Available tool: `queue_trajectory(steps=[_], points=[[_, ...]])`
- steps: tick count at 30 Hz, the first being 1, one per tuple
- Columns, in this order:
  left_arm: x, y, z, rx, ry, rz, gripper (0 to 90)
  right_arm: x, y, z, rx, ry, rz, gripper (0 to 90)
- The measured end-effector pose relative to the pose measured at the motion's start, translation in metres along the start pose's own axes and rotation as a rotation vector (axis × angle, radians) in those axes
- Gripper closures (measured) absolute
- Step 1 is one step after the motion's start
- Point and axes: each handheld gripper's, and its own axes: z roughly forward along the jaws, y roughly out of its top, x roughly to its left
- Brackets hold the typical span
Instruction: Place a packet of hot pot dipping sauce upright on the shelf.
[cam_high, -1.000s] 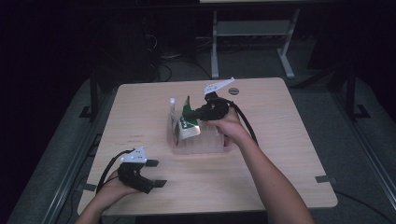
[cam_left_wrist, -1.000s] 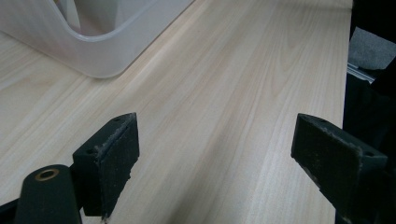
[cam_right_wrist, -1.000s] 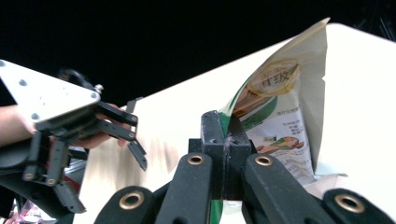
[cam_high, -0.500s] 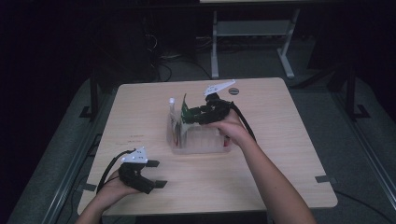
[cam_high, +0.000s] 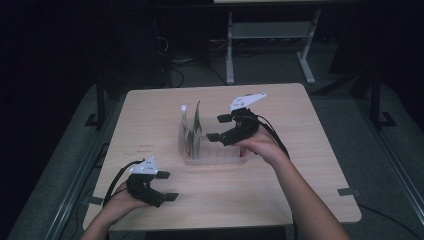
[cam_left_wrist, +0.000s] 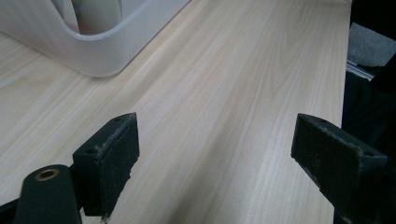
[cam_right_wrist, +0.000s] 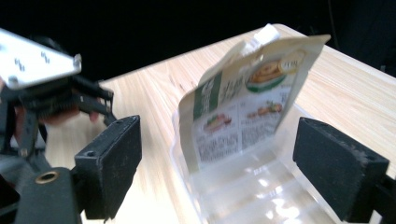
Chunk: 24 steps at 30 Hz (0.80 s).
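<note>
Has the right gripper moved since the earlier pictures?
Yes. The right gripper has drawn back rightward from the pouch along the clear bin, its jaws just opened and empty.

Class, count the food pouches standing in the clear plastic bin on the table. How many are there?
2, possibly more hidden. A green-and-white pouch leans at the clear bin's left end; a second pouch, white-capped, stands just left of it, against the end wall.

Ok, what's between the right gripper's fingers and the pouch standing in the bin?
Nothing: in the right gripper view, the open right gripper is apart from the pouch, with bare clear bin floor between.
</note>
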Motion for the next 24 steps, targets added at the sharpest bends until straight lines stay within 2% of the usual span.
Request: queue_trajectory(steps=[7,11,14,19,21,24], points=[[-0.004,0.001,0.0,0.014,-0.011,0.003,14.7,0.018,-0.021,-0.018,0.007,-0.028,-0.029,15.0],[-0.006,0.003,-0.001,0.027,-0.011,0.019,14.7,0.025,-0.035,-0.028,0.007,-0.038,-0.043,15.1],[-0.008,0.004,-0.001,0.024,-0.006,0.007,14.8,0.03,-0.048,-0.035,0.002,-0.044,-0.053,15.2],[-0.01,0.003,-0.006,0.013,0.018,0.0,14.8,0.038,-0.066,-0.046,0.002,-0.033,-0.055,15.2],[-0.01,0.001,-0.007,0.008,0.022,-0.014,14.8,0.041,-0.075,-0.052,-0.001,-0.035,-0.051,15.2],[-0.01,-0.003,-0.009,0.008,0.03,-0.009,14.8,0.045,-0.089,-0.06,0.008,-0.031,-0.039,15.2]])
